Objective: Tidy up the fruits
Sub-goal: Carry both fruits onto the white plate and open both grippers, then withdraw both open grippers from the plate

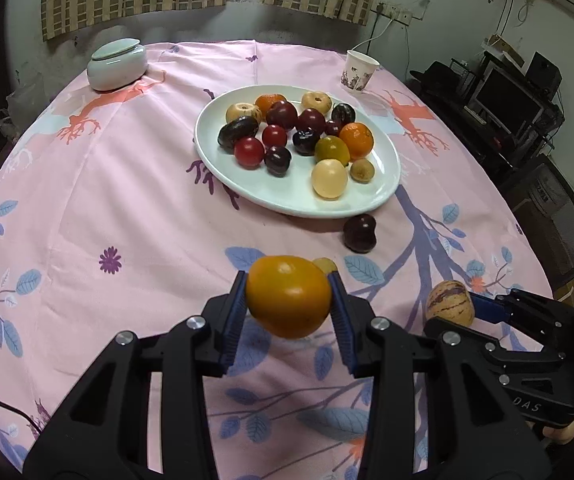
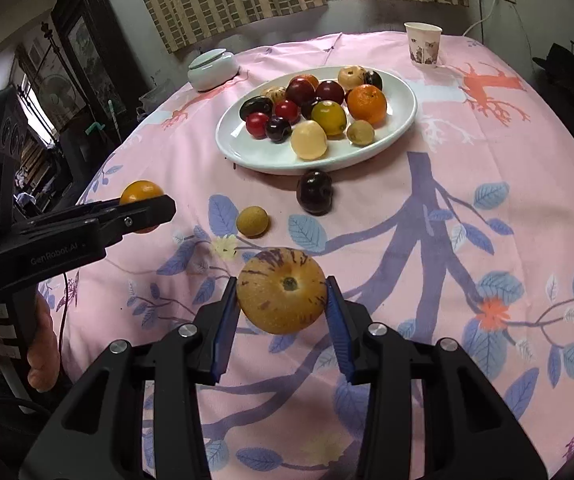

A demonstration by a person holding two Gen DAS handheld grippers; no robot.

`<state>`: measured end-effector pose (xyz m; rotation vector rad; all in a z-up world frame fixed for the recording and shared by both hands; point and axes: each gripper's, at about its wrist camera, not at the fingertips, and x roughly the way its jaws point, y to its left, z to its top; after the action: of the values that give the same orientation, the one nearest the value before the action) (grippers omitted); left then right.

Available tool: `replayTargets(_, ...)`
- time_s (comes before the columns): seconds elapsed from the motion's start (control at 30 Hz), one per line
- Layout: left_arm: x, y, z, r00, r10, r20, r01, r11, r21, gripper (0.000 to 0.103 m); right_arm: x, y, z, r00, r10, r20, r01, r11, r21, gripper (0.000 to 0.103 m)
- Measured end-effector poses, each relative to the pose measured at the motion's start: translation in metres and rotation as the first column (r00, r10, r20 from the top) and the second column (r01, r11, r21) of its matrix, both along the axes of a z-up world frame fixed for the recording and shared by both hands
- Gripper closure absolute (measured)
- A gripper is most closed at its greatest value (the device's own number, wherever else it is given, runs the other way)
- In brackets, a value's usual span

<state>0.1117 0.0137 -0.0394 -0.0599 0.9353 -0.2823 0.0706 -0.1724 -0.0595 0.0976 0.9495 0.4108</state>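
- My left gripper (image 1: 289, 298) is clamped on an orange-yellow fruit (image 1: 288, 296), pads on its two rounded flanks. It is smooth and bulges past the pads, so a tilt or jolt could let it squirt forward out of my fingers.
- My right gripper (image 2: 282, 292) squeezes a striped melon-like fruit (image 2: 282, 290), its stem end facing me. The hold looks narrow against so round a body; it could roll out.
- Ahead of both sets of fingers sits the white plate (image 1: 387, 184), already crowded. Dropping either fruit from above could knock the pale round fruit (image 1: 329, 179) near the rim over the edge.
- A dark plum (image 2: 314, 192) and a small tan fruit (image 2: 252, 221) lie on the cloth between my fingers and the plate; a low approach could nudge them rolling.
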Motion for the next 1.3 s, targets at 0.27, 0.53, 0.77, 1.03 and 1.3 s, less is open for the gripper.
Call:
replayTargets(0.27,0.098,0.009,0.011,0.997,0.050,-0.052,-0.051,0.999,-0.018,0.063,0.070,0.023,0.030,0.991,0.116,0.066,-0.110,0.990,-0.090,0.061)
replayTargets(0.53,0.160,0.015,-0.019,0.981,0.117,-0.156,-0.123,0.992,-0.025,0.063,0.144,0.053,0.014,0.982,0.155,0.105,-0.138,0.978,-0.157,0.061)
replayTargets(0.77,0.169,0.012,-0.027,0.979,0.113,-0.173,-0.117,0.993,-0.013,0.062,0.168,0.062,0.004,0.985,0.154,0.083,-0.137,0.975,-0.176,0.061)
replayTargets(1.03,0.173,0.008,-0.026,0.978,0.113,-0.173,-0.115,0.993,-0.001,0.062,0.179,0.065,-0.003,0.985,0.148,0.084,-0.128,0.970,-0.207,0.050)
replayTargets(1.3,0.163,0.004,-0.004,0.988,0.089,-0.126,-0.095,0.995,-0.038,0.036,0.153,0.043,0.019,0.986,0.118,0.115,-0.091,0.973,-0.213,0.039)
